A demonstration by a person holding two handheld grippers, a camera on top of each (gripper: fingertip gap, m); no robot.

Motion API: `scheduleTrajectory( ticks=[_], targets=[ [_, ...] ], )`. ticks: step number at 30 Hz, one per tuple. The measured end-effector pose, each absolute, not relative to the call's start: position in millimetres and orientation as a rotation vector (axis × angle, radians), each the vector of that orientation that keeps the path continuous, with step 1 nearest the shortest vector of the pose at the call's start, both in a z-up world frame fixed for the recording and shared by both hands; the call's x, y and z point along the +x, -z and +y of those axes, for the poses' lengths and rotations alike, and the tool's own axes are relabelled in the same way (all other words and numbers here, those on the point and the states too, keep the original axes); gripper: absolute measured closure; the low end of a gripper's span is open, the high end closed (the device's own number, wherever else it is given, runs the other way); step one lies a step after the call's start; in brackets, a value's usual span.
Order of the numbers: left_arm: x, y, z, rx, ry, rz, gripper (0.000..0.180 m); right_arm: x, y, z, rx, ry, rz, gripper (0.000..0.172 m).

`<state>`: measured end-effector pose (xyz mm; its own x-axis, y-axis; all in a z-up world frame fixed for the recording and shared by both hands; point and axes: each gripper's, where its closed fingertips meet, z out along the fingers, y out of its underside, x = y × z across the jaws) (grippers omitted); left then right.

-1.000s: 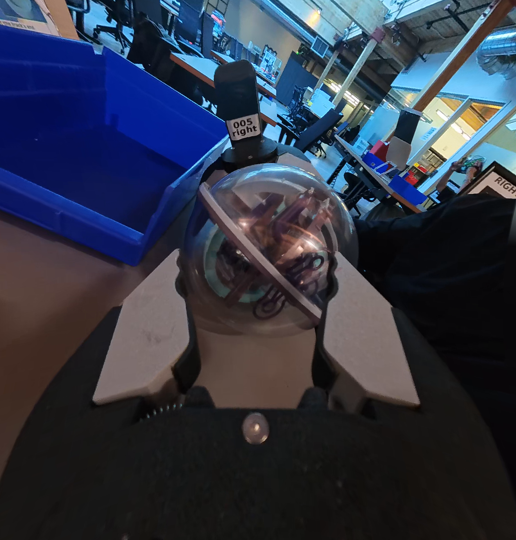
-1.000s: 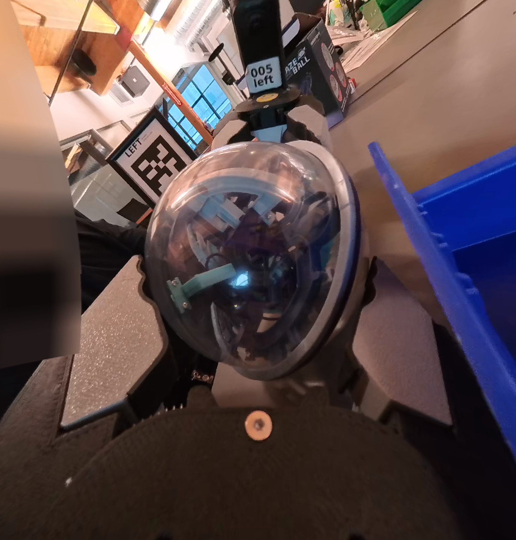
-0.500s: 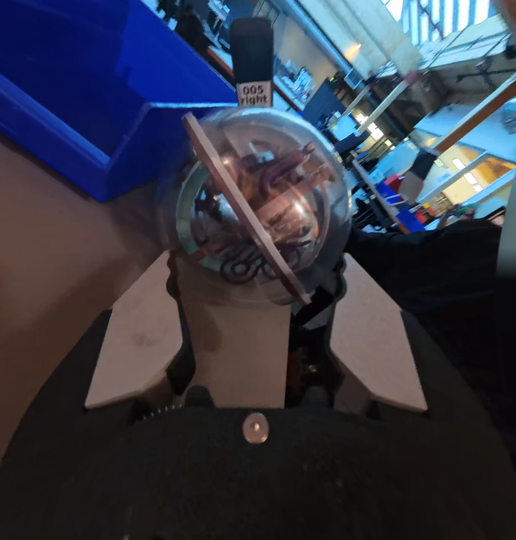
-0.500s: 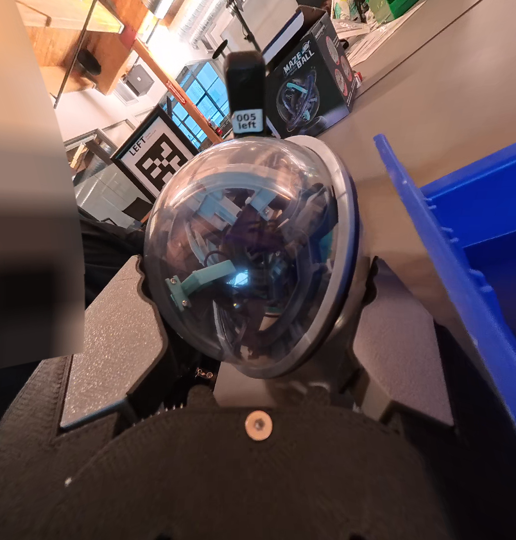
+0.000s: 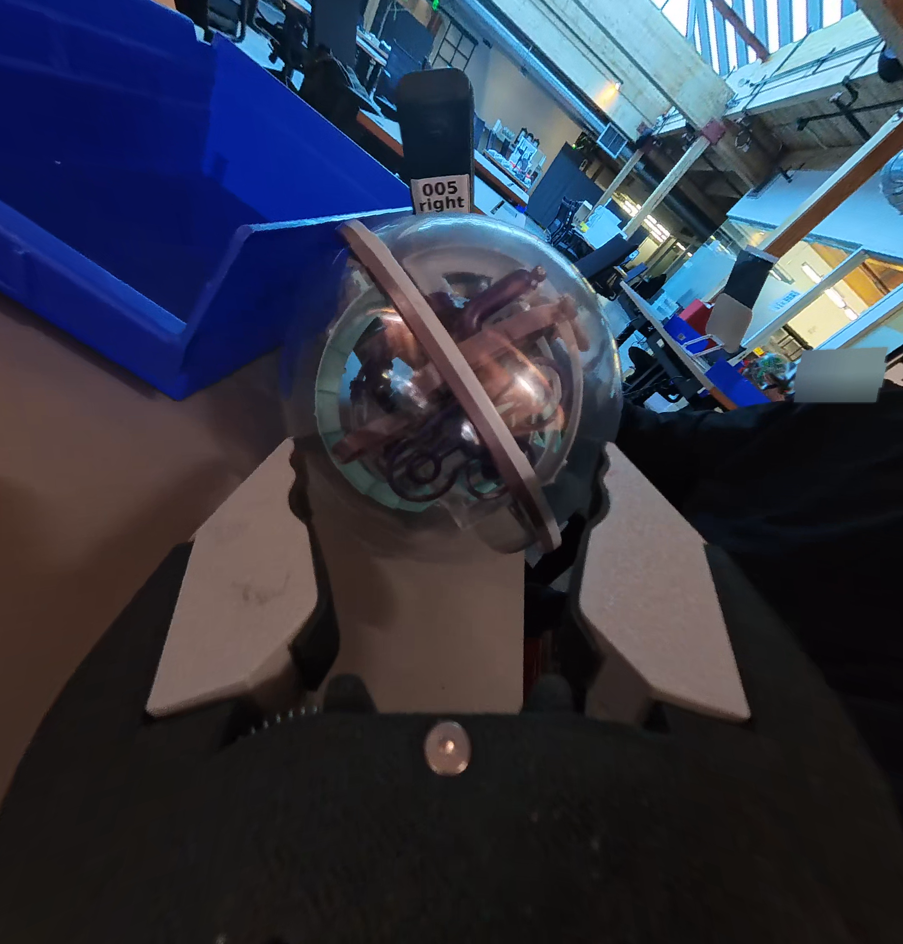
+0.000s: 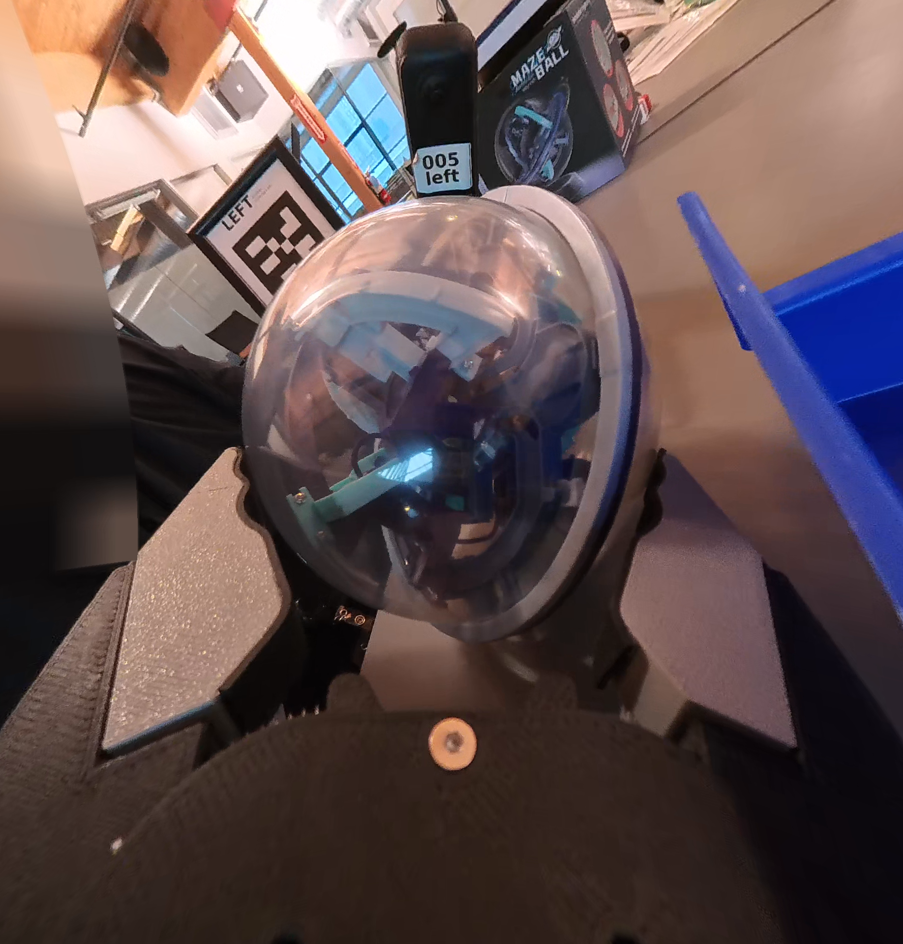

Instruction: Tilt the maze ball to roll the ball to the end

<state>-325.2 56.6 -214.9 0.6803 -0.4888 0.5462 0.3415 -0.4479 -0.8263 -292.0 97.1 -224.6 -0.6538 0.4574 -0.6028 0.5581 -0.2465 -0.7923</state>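
Mid-tilt: the right tool (image 6: 449, 490) grips the clear maze ball (image 6: 439, 419) beside the blue bin (image 6: 822, 408).
The left tool (image 5: 447, 490), jaws wide, stands just clear; the next tilt calls for slow wrist rolls.

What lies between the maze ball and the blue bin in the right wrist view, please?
Only bare brown tabletop separates the maze ball and blue bin there.

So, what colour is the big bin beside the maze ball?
Blue bin; the left wrist view shows it best.
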Motion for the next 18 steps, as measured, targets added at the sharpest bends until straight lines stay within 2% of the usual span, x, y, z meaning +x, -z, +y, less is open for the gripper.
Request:
scheduleTrajectory(
  ticks=[18],
  targets=[
    [-320.2, 217.3, 50.2, -1.731, 0.907, 0.208, 0.072, -288.5, 224.7, 88.6, 1.225, 2.078, 1.985, 0.023]
  ],
)
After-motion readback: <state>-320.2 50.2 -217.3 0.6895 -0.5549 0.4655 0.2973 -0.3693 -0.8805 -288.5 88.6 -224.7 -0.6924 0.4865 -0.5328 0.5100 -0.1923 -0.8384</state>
